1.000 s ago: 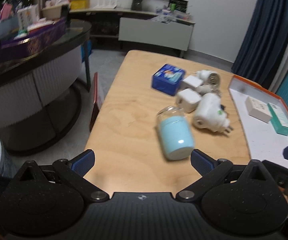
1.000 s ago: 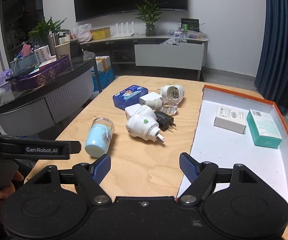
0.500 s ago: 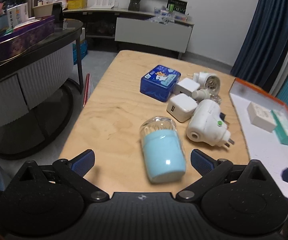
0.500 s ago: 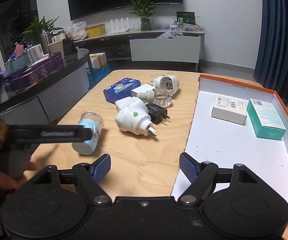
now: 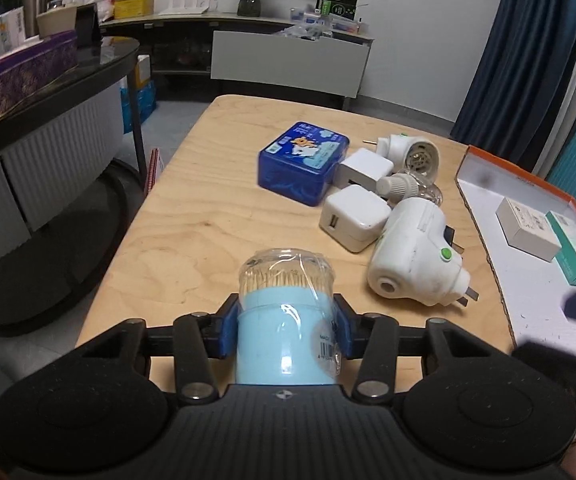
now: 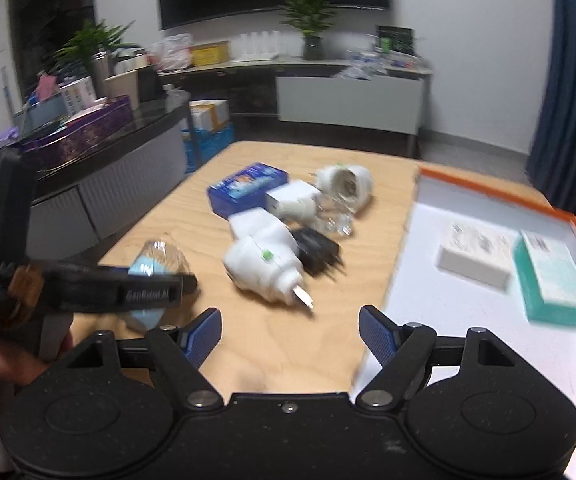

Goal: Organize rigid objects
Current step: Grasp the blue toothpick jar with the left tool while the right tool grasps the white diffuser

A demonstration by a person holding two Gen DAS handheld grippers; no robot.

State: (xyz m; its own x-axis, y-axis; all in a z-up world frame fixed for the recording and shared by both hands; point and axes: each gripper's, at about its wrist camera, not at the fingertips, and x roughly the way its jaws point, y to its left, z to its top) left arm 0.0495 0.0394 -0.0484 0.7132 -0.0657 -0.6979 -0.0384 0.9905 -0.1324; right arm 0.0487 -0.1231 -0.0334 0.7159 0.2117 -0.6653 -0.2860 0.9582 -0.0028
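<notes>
The left tool (image 5: 286, 330) is closing on a pale blue jar with a clear cap (image 5: 286, 312), its blue pads (image 5: 230, 330) now pressing the jar's two sides. A second ago those jaws stood wide apart, with the jar lying loose on the wooden bench (image 5: 192, 216) ahead of them. The jar lies on its side near the bench's front edge, clear cap pointing away from the camera.

The right tool (image 6: 289, 332) hangs released over the bench with nothing between its fingers (this view is blurred).

Beyond the jar sits a cluster of things still to be sorted: a blue tin (image 5: 303, 162), two white charger cubes (image 5: 353, 216), a large white plug-in device with a green button (image 5: 415, 264) and a smaller round white plug (image 5: 409, 152). To the right an orange-rimmed white tray (image 5: 483, 166) already holds a white box (image 5: 527, 232) and a teal box (image 5: 575, 246).

With the grip made, the jar looks ready to be lifted and carried across, probably into the tray. Its round, shiny wrap may slip between the pads.
</notes>
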